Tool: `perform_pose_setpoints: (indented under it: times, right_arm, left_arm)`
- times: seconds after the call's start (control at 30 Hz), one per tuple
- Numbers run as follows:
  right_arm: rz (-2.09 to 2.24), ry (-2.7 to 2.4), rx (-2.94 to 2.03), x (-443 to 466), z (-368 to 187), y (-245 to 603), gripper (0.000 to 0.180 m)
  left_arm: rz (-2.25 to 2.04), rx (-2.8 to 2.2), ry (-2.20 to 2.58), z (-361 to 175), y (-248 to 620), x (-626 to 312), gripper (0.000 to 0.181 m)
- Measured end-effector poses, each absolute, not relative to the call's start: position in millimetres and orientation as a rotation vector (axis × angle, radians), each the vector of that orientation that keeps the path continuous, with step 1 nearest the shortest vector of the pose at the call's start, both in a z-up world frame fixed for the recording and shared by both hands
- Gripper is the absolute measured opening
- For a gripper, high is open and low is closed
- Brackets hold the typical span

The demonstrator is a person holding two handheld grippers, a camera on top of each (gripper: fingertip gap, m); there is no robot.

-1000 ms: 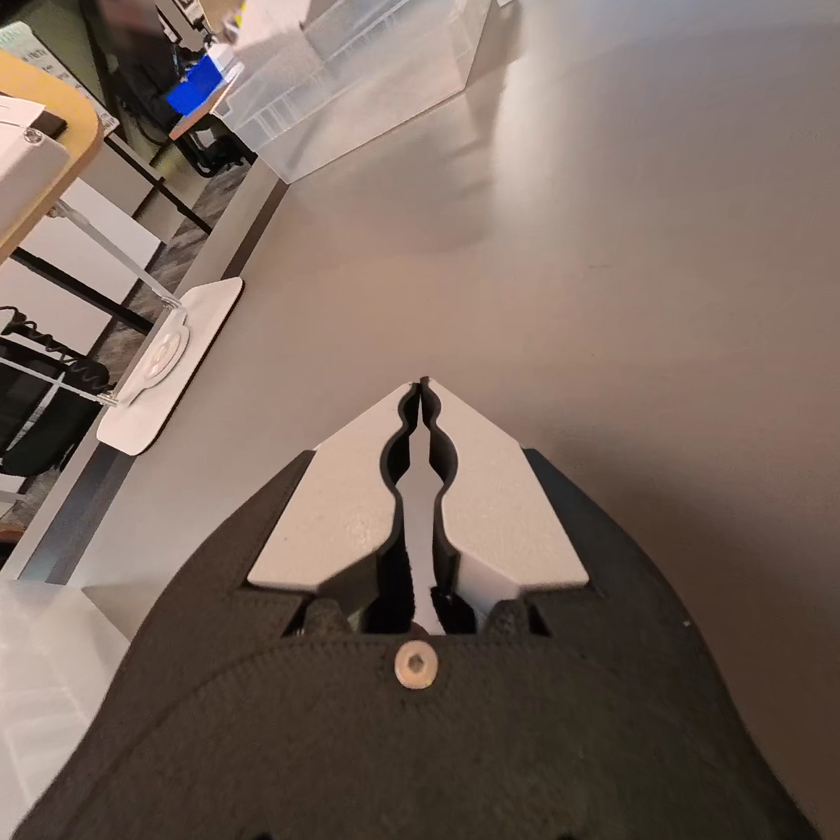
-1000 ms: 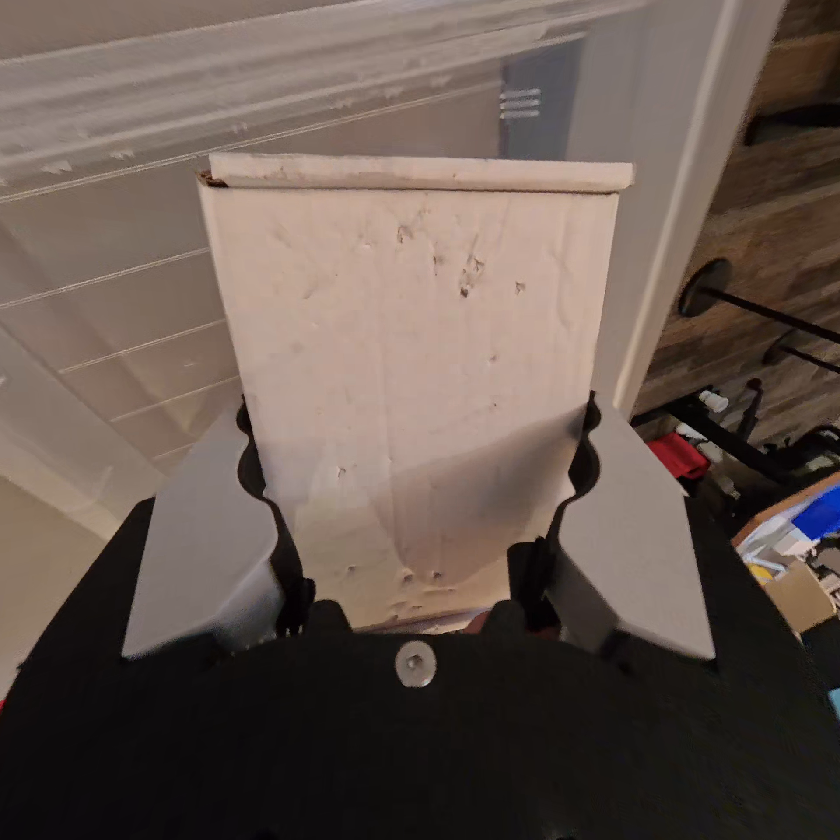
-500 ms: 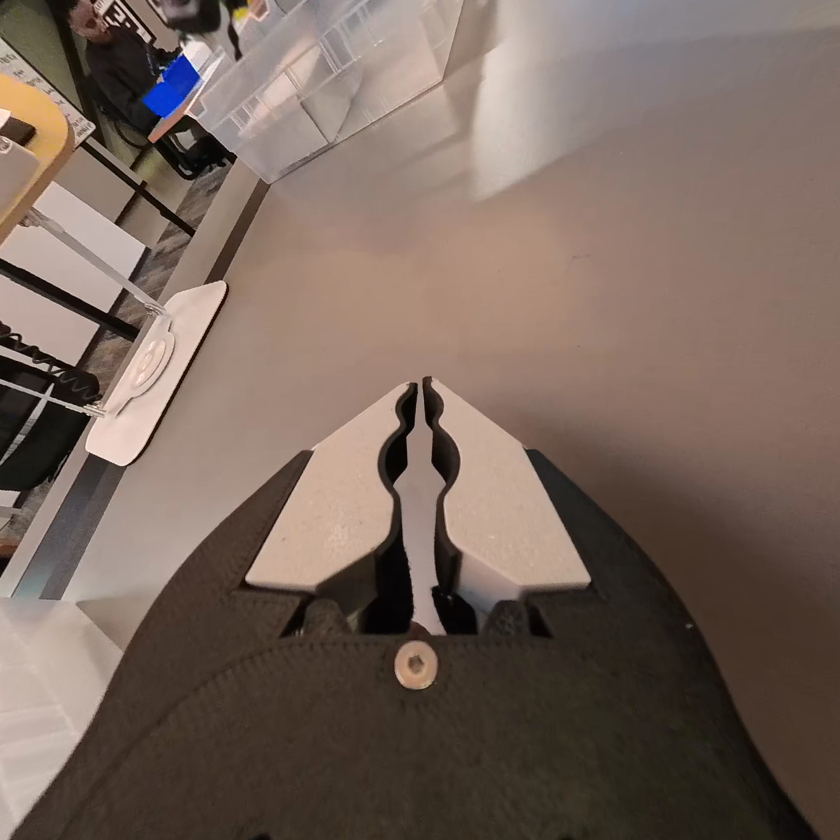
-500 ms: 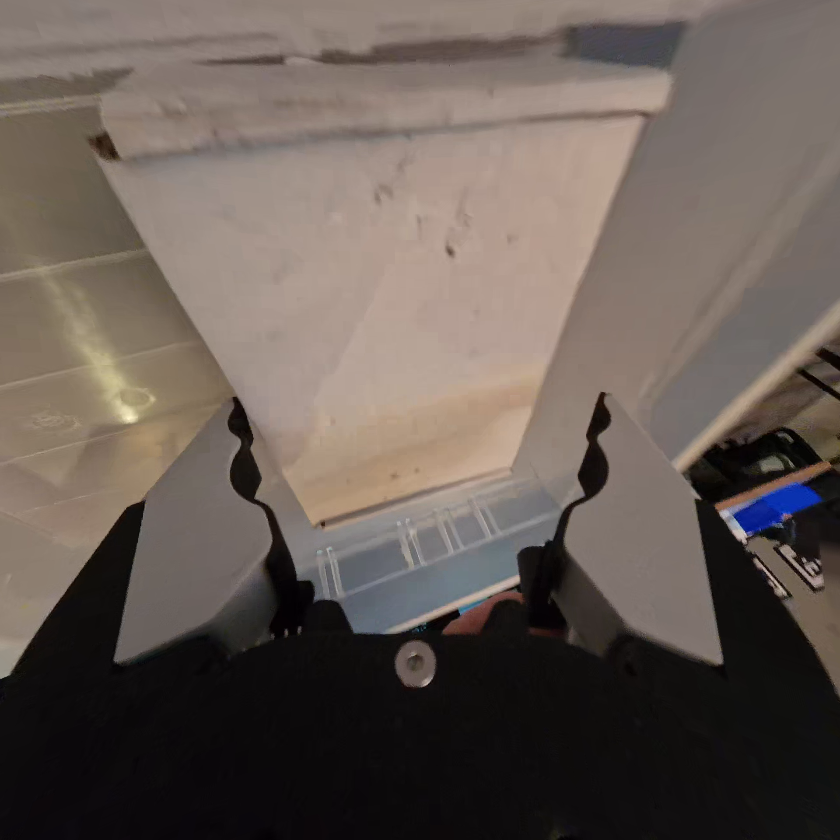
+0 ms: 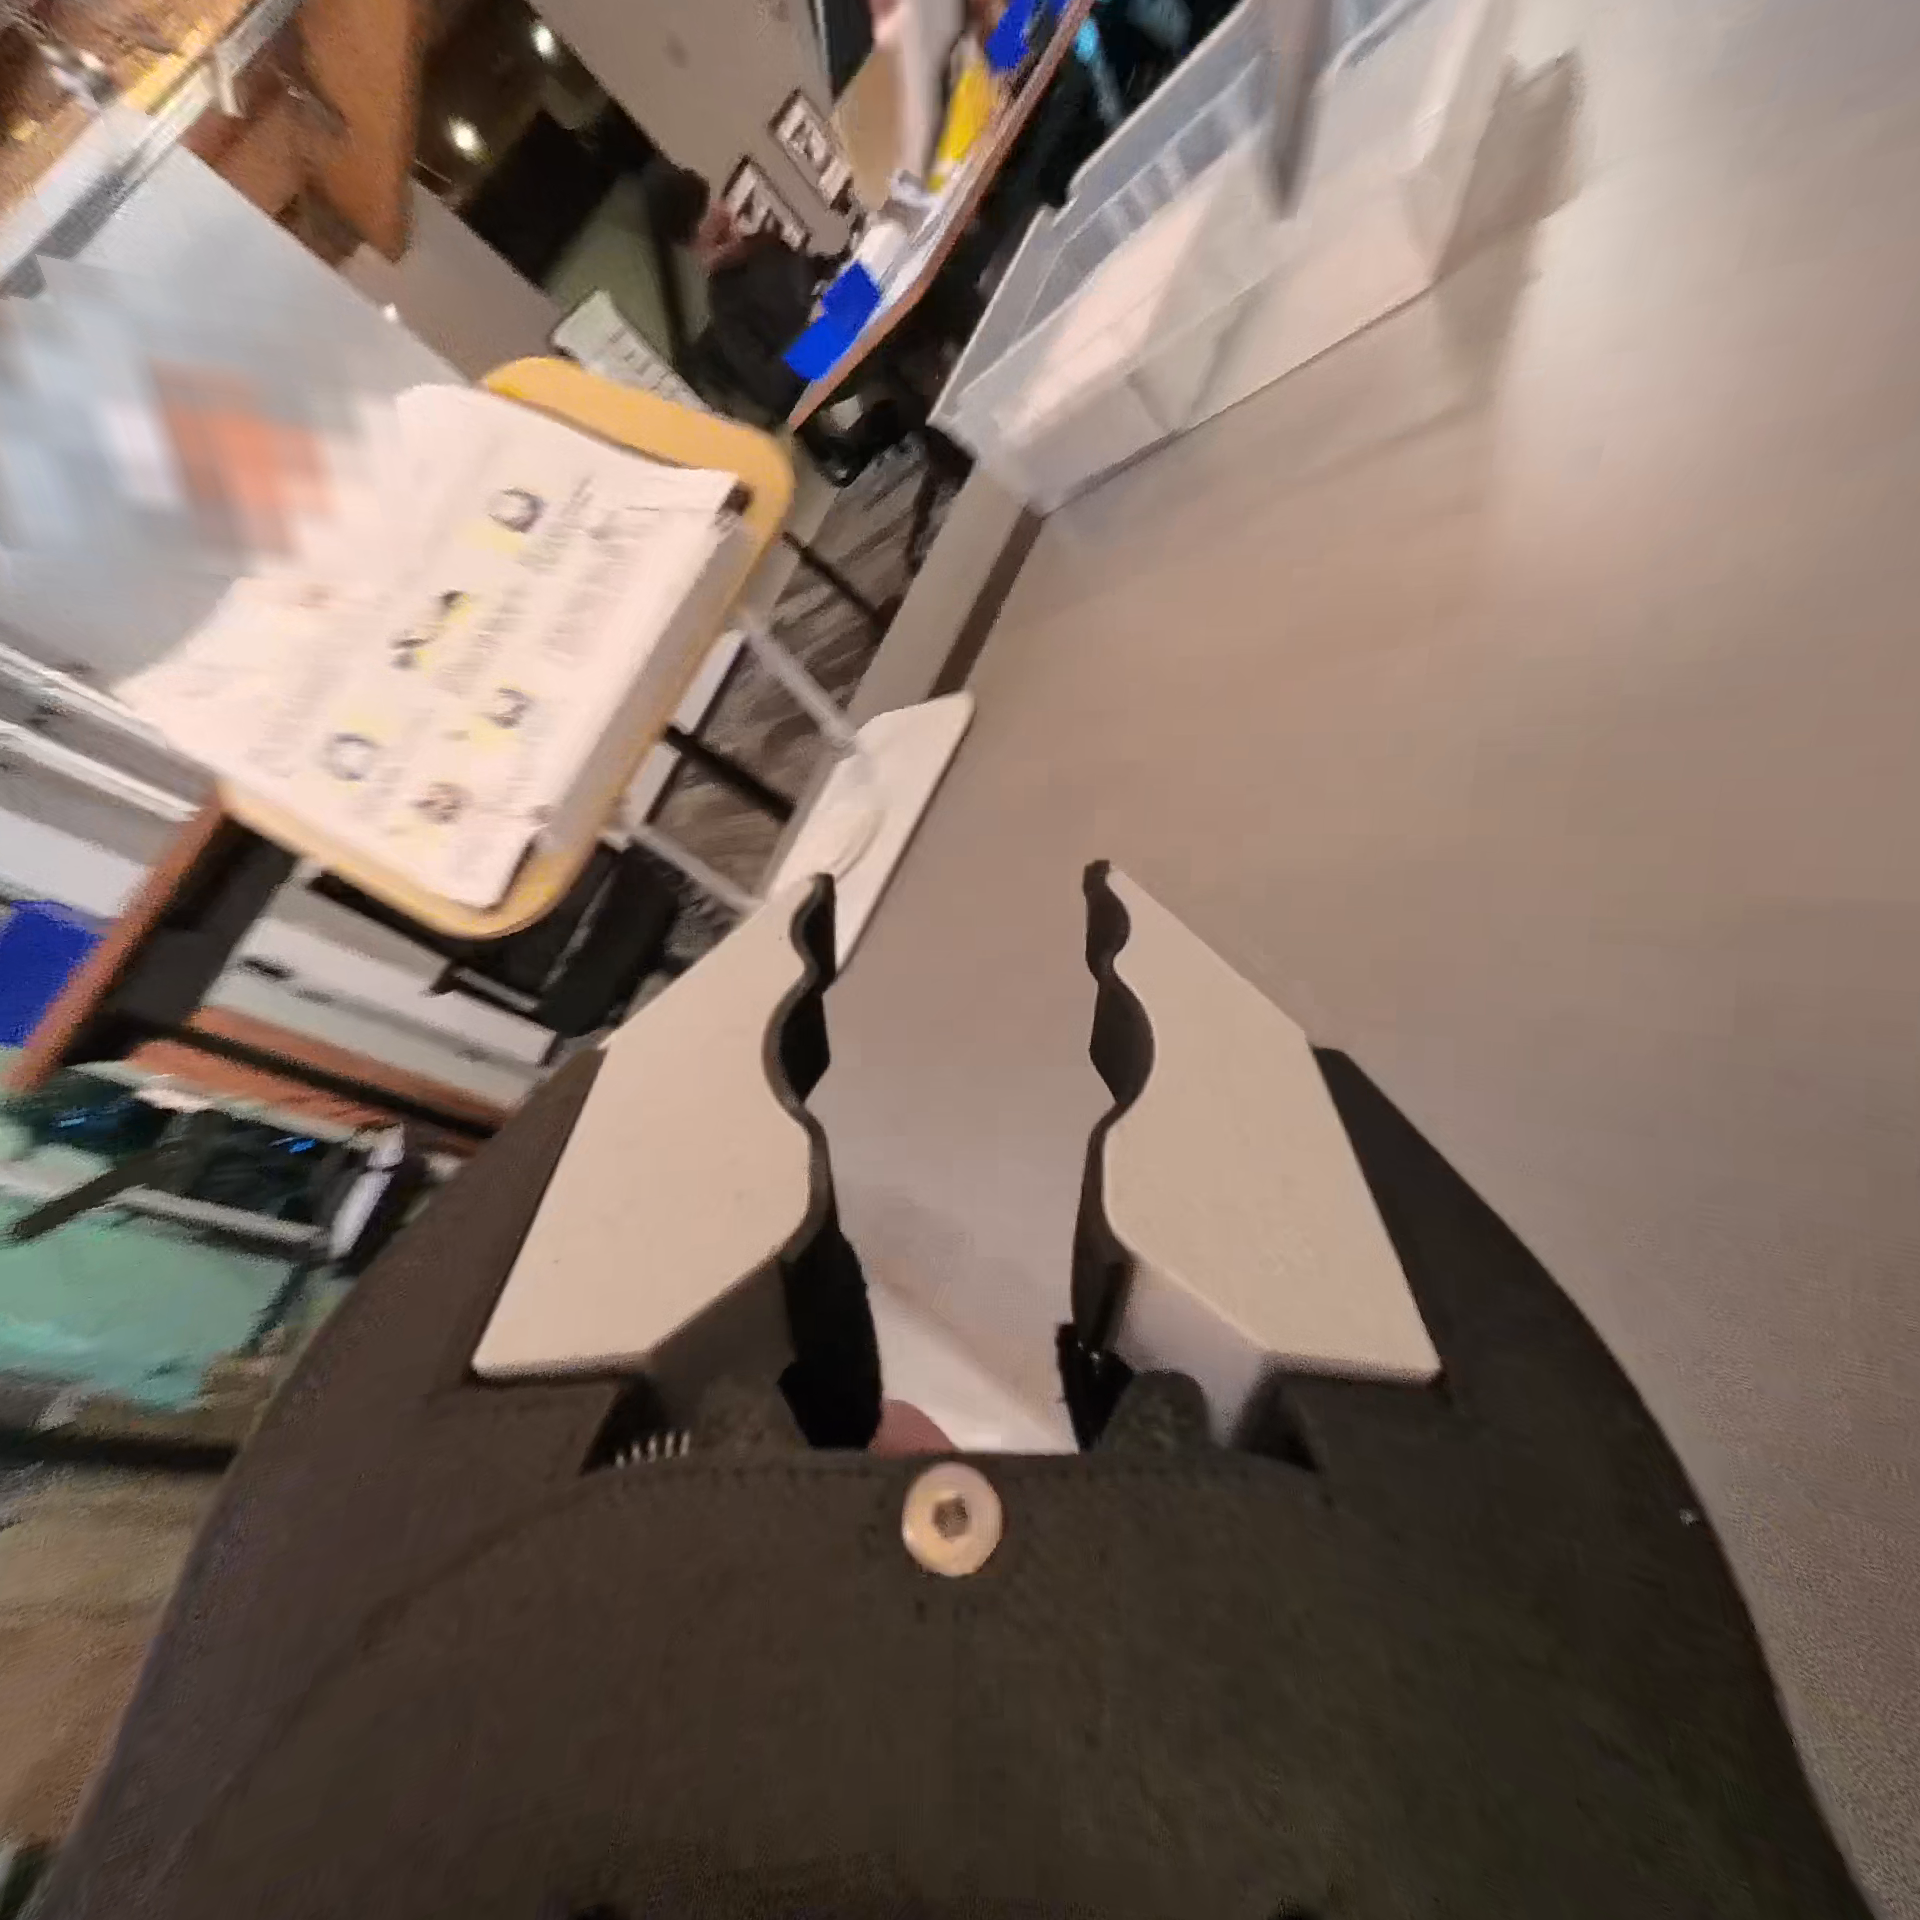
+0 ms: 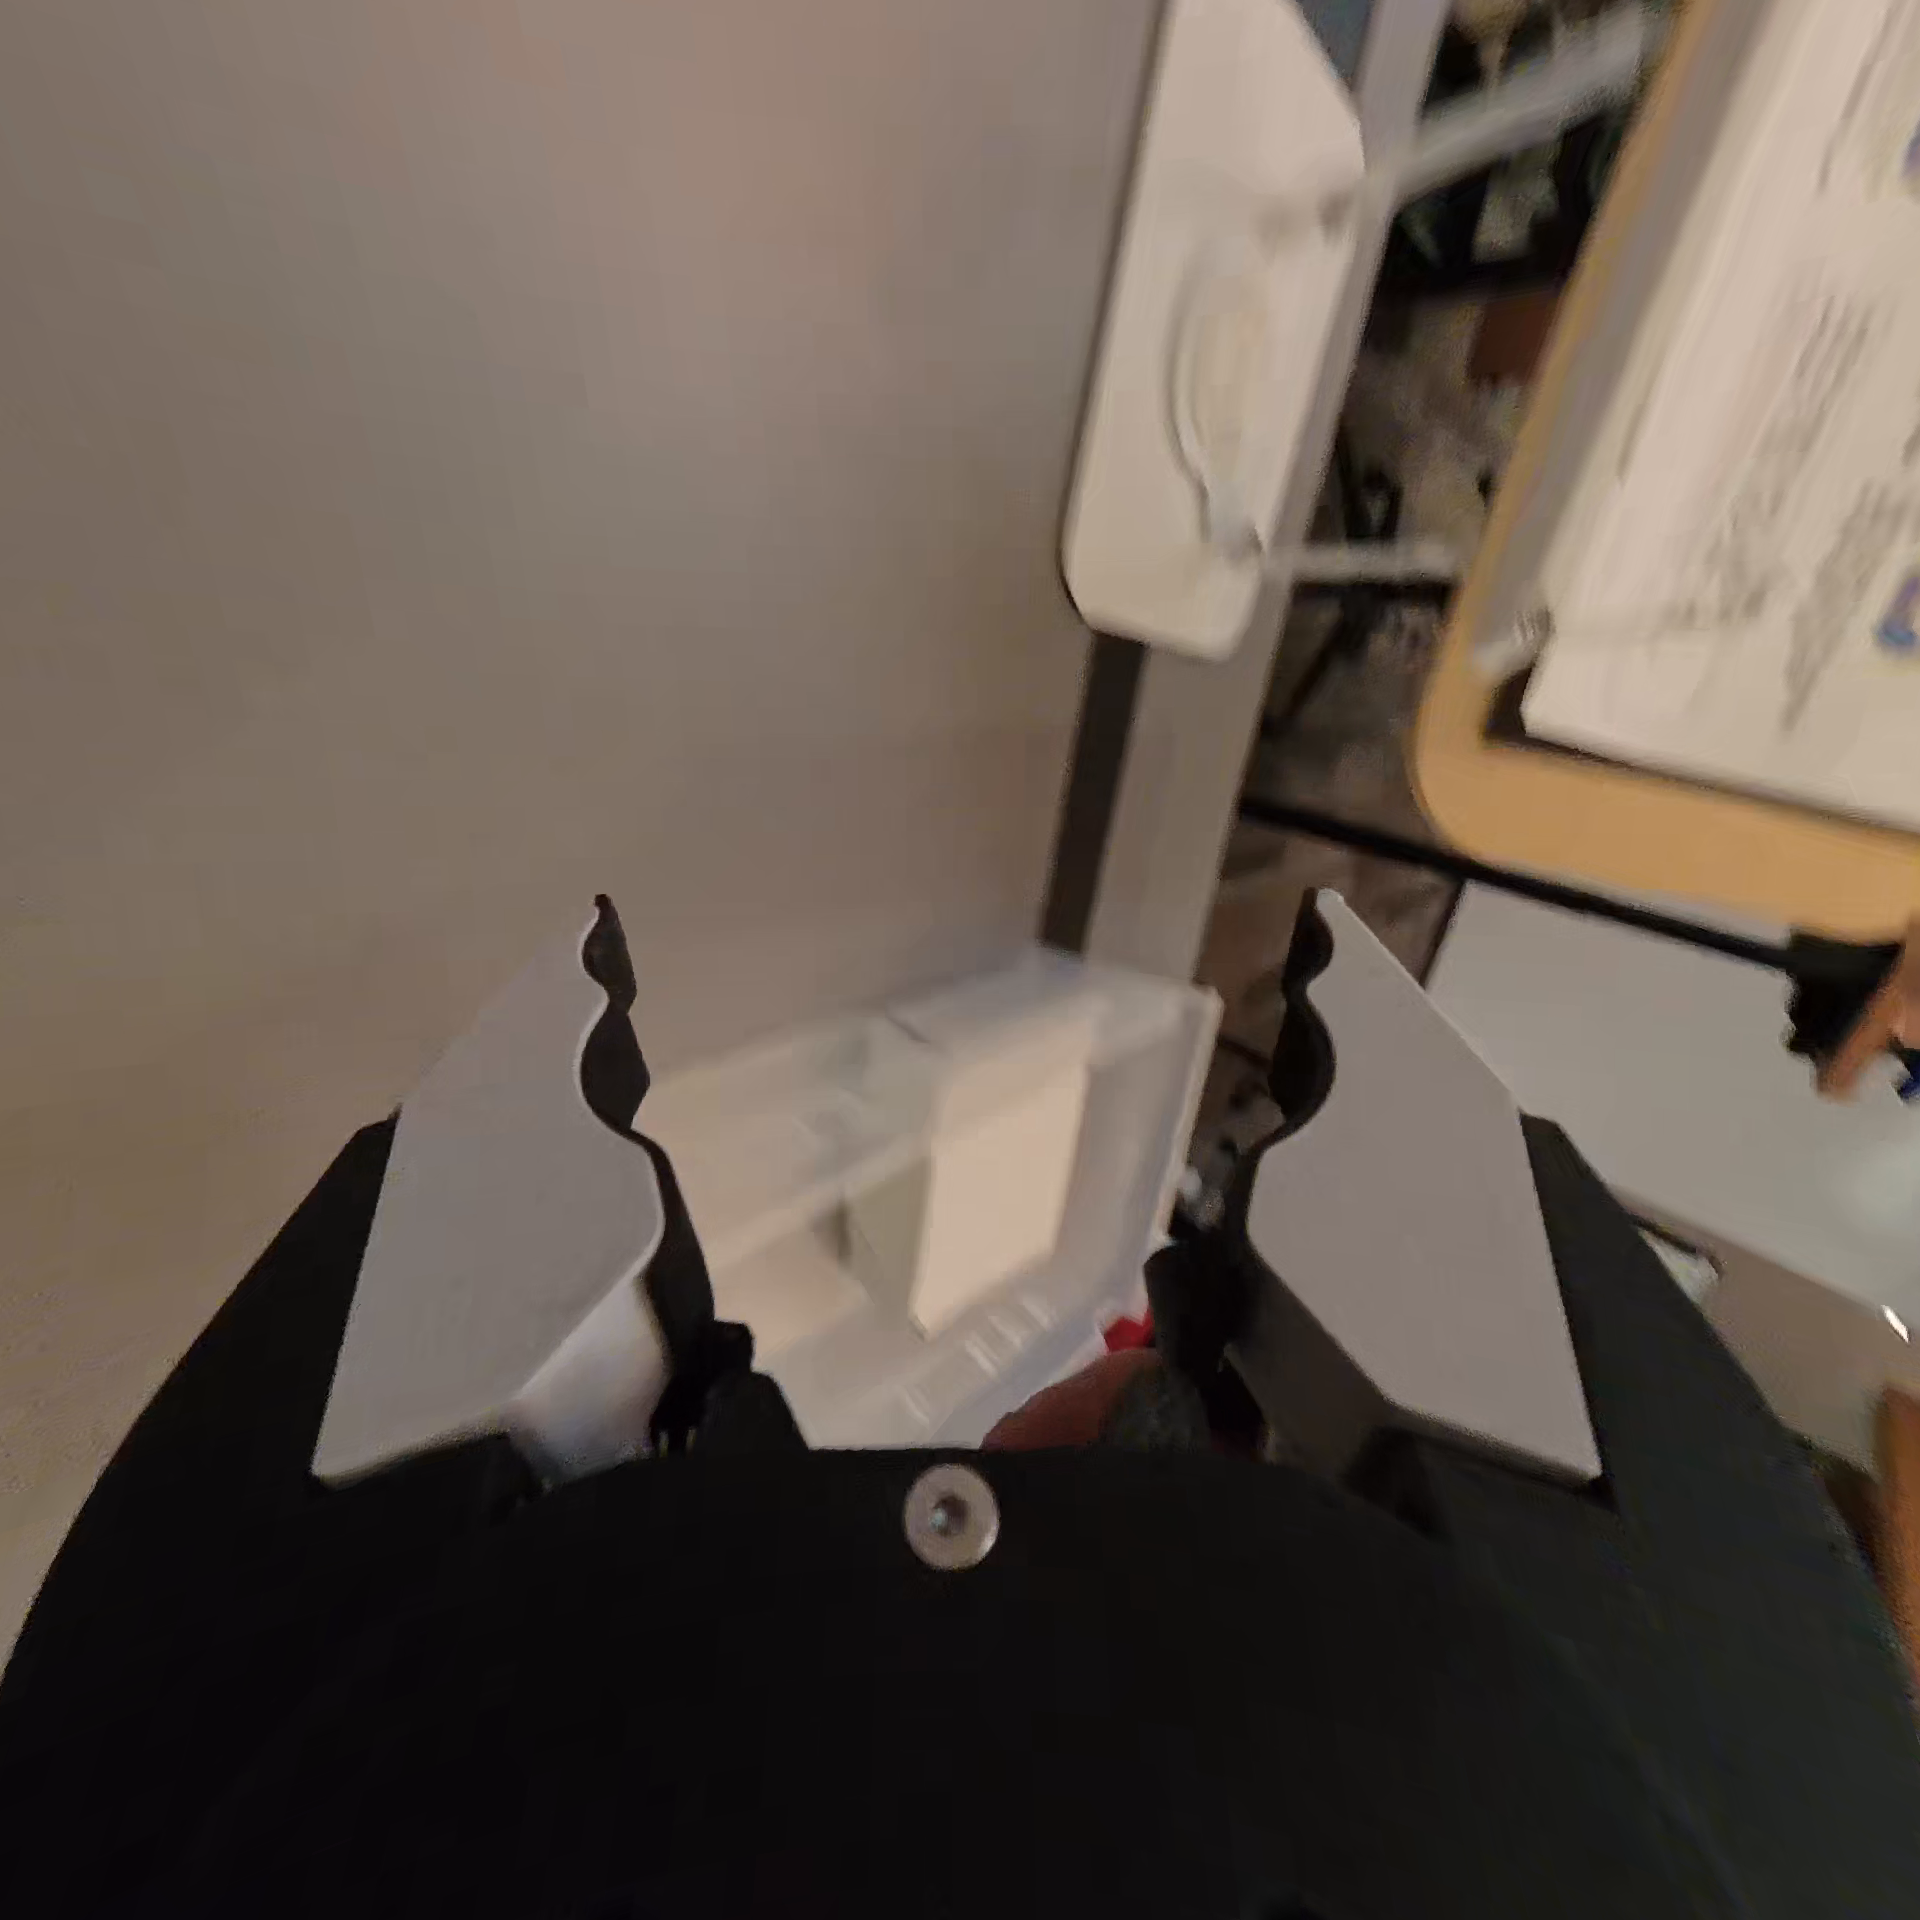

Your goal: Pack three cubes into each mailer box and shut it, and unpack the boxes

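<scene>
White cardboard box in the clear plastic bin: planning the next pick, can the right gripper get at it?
Probably yes: the open right gripper faces the white cardboard box, nothing visibly between.

Print on the paper sheets (image 5: 447,644) and wall signs (image 5: 805,130) is too blurred to read (motion smear)
</scene>
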State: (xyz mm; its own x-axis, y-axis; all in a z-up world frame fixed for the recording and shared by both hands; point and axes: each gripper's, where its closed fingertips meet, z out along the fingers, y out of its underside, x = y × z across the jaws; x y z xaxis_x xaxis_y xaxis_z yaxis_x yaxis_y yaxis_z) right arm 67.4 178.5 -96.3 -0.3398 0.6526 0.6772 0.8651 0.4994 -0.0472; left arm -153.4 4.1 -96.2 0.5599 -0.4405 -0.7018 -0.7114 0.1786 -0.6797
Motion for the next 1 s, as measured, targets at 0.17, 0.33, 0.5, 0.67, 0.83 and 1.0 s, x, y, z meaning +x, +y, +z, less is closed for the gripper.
perform_pose_setpoints:
  times: [0.17,0.33,0.5,0.67,0.83,1.0]
  right_arm:
    - [-0.093,-2.12,-1.197,9.6,-144.9,98.6,0.116]
    - [0.263,-2.046,-1.263,-24.8,-187.0,64.2,0.11]
    - [0.367,-2.036,-1.278,-31.6,-217.0,61.8,0.103]
    - [0.495,-2.014,-1.297,-27.1,-227.1,61.9,0.096]
    - [0.539,-2.011,-1.293,-26.6,-228.6,59.7,0.091]
    - [0.563,-2.007,-1.296,-26.6,-229.5,58.8,0.089]
  left_arm:
    - [0.448,-1.671,1.223,-83.1,35.7,-251.0,0.067]
    - [0.365,-1.966,1.38,-110.5,90.3,-325.0,0.095]
    - [0.287,-2.251,1.484,-166.1,134.6,-372.7,0.131]
    - [0.216,-2.388,1.545,-198.5,162.3,-396.2,0.136]
    - [0.174,-2.515,1.641,-233.4,158.6,-409.9,0.133]
    - [0.146,-2.532,1.661,-238.9,158.5,-408.5,0.137]
